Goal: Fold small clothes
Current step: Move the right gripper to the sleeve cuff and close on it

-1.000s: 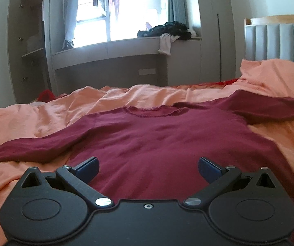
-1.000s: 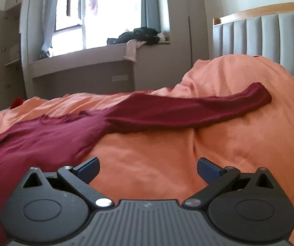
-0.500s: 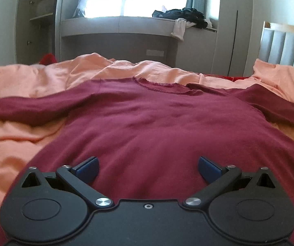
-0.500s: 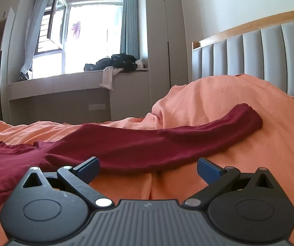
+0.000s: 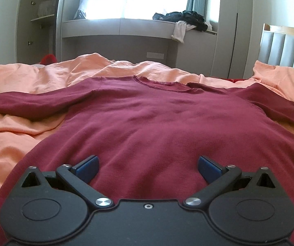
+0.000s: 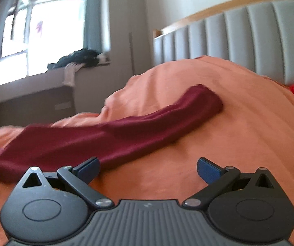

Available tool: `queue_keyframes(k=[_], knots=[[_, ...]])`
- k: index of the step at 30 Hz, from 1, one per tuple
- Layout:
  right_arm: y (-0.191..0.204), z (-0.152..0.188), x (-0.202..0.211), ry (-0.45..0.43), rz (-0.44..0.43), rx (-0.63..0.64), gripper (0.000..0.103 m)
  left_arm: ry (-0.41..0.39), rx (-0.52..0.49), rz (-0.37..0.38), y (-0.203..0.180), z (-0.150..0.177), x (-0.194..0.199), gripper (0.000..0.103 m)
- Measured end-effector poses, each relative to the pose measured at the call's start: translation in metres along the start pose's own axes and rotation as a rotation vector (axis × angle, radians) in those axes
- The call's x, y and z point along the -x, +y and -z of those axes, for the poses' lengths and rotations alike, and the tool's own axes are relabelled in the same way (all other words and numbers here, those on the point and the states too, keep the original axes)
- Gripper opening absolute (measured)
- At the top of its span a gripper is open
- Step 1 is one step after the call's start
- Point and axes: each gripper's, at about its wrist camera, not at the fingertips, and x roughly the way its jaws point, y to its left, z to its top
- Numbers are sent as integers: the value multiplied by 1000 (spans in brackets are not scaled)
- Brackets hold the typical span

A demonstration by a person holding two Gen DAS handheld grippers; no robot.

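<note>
The maroon shirt (image 5: pixel 157 127) lies spread on the bed (image 5: pixel 13 127), and the wide-open right gripper (image 6: pixel 148 169) has swung toward its right sleeve (image 6: pixel 126 135), likely the first fold, left gripper (image 5: pixel 148 167) equally wide.

Sweater (image 5: pixel 157 123) lies flat on bedspread (image 5: pixel 13 127), headboard (image 6: pixel 249 41) behind its right sleeve (image 6: pixel 126 135).

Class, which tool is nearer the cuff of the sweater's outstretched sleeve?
Right. The right tool faces the sleeve cuff beside that sleeve; the left tool hovers over the sweater body.
</note>
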Motion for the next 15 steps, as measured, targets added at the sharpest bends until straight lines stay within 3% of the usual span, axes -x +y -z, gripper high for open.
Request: queue_keyframes(k=[4, 8, 10, 15], knots=[[-24, -12, -14, -16, -79, -127, 103, -1, 1, 1, 0, 0, 0, 103], [-37, -26, -25, -57, -54, -180, 102, -2, -1, -1, 0, 0, 1, 103], [-46, -30, -31, -99, -16, -223, 95, -4, -4, -2, 0, 1, 0, 103], [-63, -36, -51, -128, 70, -282, 67, -6, -4, -3, -1, 2, 0, 103]])
